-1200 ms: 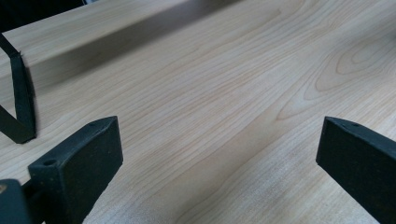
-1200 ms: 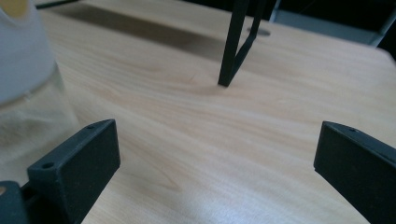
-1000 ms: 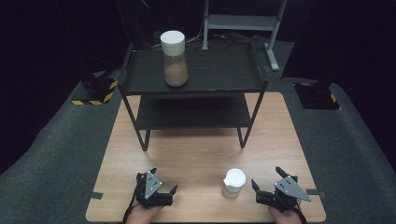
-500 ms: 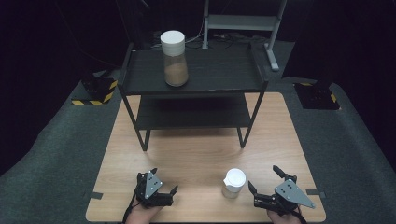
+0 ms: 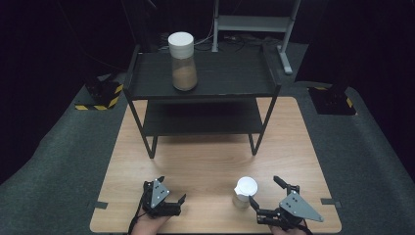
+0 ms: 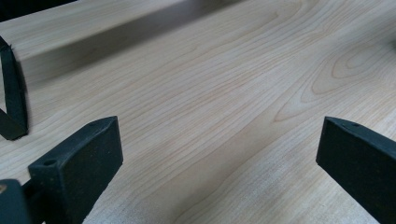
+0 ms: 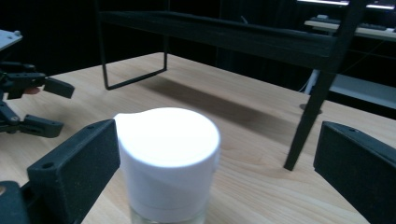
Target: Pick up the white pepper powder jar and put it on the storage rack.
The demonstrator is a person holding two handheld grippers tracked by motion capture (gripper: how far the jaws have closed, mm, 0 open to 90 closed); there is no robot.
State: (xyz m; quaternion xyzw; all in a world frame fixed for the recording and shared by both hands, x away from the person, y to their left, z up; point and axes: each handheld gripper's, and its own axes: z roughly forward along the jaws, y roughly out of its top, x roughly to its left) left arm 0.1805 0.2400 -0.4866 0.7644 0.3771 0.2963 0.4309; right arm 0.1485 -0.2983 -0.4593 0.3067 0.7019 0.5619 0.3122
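A small jar with a white lid (image 5: 244, 188) stands on the wooden table (image 5: 210, 156) near its front edge. My right gripper (image 5: 263, 189) is open just to the right of it. In the right gripper view the jar (image 7: 168, 154) stands between the wide-spread jaws, closer to the left one, with no grip on it. My left gripper (image 5: 172, 189) is open at the front left, and its view looks across bare wood between the fingers (image 6: 79, 163). A taller white-lidded jar holding brown powder (image 5: 183, 61) stands on the top of the black shelf (image 5: 230, 78).
The black two-tier shelf stands on thin legs (image 7: 322, 93) over the back half of the table, and its lower tier (image 5: 200, 117) is bare. One leg's foot (image 6: 11, 93) shows in the left gripper view. Dark carpet surrounds the table. The left gripper (image 7: 28, 102) shows far left in the right gripper view.
My right gripper has crept a little to the left, closer to the small jar. The left gripper and both jars have stayed in place.
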